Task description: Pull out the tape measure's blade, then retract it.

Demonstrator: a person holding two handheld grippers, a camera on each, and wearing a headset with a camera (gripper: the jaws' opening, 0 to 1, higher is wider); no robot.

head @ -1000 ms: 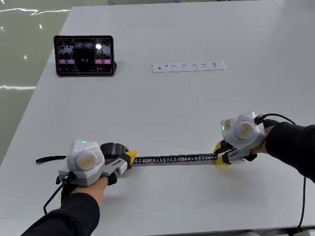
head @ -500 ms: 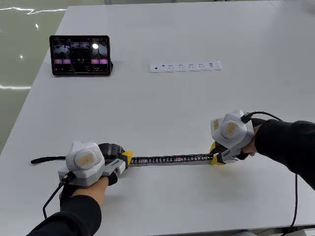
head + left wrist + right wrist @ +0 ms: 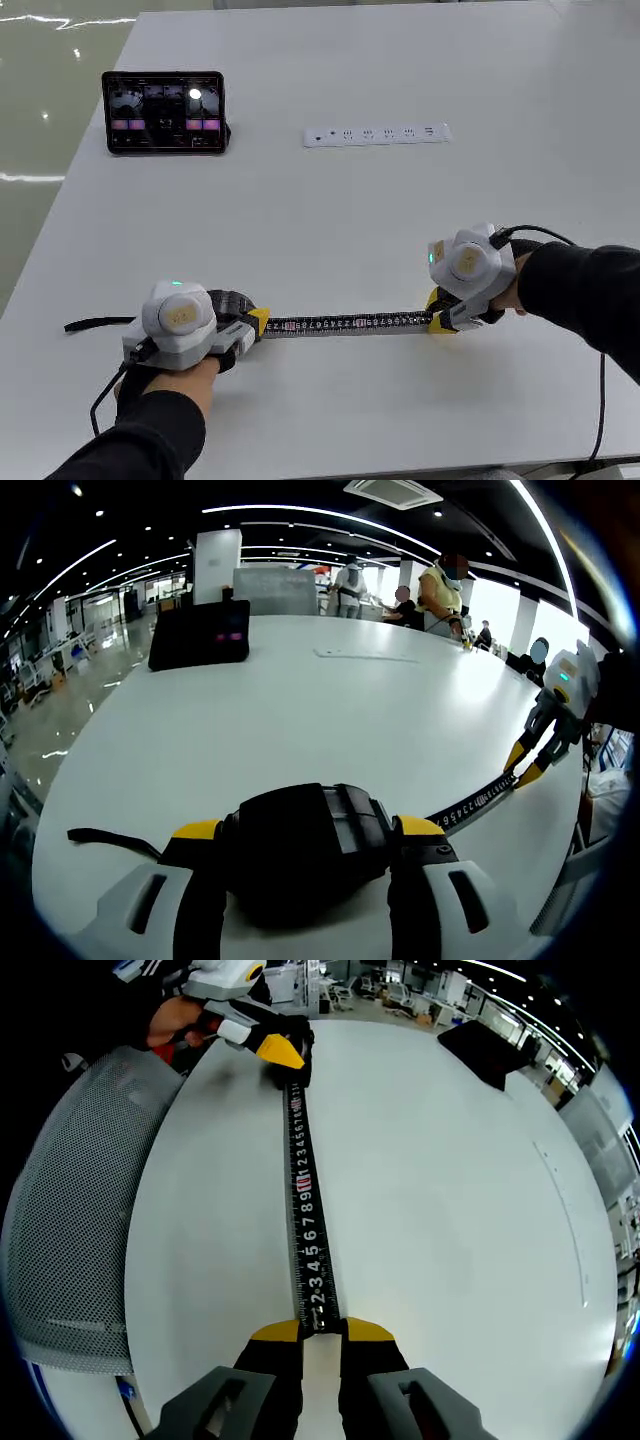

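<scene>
The black tape measure case (image 3: 230, 303) lies on the white table (image 3: 350, 230), and my left gripper (image 3: 255, 322) is shut on it. In the left gripper view the case (image 3: 305, 850) sits between the yellow-tipped jaws of the left gripper (image 3: 305, 830). The black numbered blade (image 3: 345, 323) runs flat along the table to my right gripper (image 3: 437, 315), which is shut on the blade's end. In the right gripper view the blade (image 3: 305, 1210) stretches from the right gripper (image 3: 320, 1330) to the far case (image 3: 298, 1045).
A tablet (image 3: 165, 110) stands at the far left of the table and a white power strip (image 3: 376, 134) lies at the far middle. The case's black strap (image 3: 95, 323) trails left towards the table edge. A mesh chair (image 3: 70, 1210) stands beside the table.
The right gripper has moved slightly left towards the case over the last second, leaving a slightly shorter stretch of blade. Both grips are unchanged.
</scene>
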